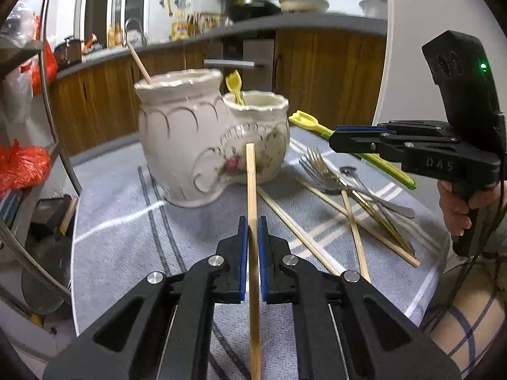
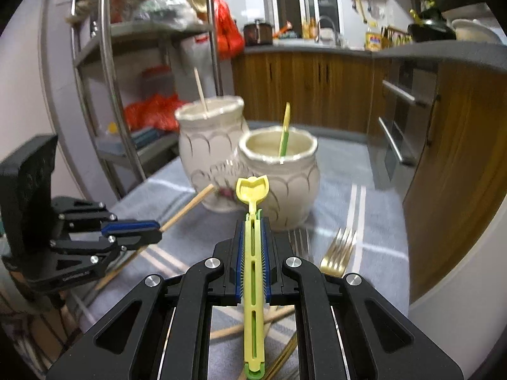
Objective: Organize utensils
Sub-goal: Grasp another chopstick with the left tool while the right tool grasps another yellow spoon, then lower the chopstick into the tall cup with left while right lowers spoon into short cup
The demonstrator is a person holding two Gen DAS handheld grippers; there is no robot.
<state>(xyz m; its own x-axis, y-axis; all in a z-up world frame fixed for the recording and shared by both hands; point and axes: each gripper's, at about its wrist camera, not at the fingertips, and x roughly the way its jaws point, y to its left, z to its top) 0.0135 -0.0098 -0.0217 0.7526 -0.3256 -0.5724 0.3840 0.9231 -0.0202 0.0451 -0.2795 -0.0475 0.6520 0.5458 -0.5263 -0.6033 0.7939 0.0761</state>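
Note:
My left gripper [image 1: 252,224] is shut on a wooden chopstick [image 1: 251,177] that points toward a double ceramic utensil holder [image 1: 190,133]. The tall pot [image 2: 210,133] holds one chopstick [image 2: 200,90]. The short pot [image 2: 279,174] holds a yellow-green plastic utensil [image 2: 284,133]. My right gripper [image 2: 253,221] is shut on a yellow-green plastic utensil [image 2: 253,209], held above the table in front of the short pot. In the left wrist view the right gripper [image 1: 336,137] shows at right with that utensil [image 1: 305,120]. The left gripper [image 2: 155,229] also shows in the right wrist view.
Forks [image 1: 320,164], a spoon [image 1: 377,190] and loose chopsticks [image 1: 355,218] lie on the grey striped tablecloth [image 1: 126,228] right of the holder. A gold fork [image 2: 339,253] lies under my right gripper. A metal rack [image 2: 107,63] stands left; wooden kitchen cabinets [image 2: 317,85] stand behind.

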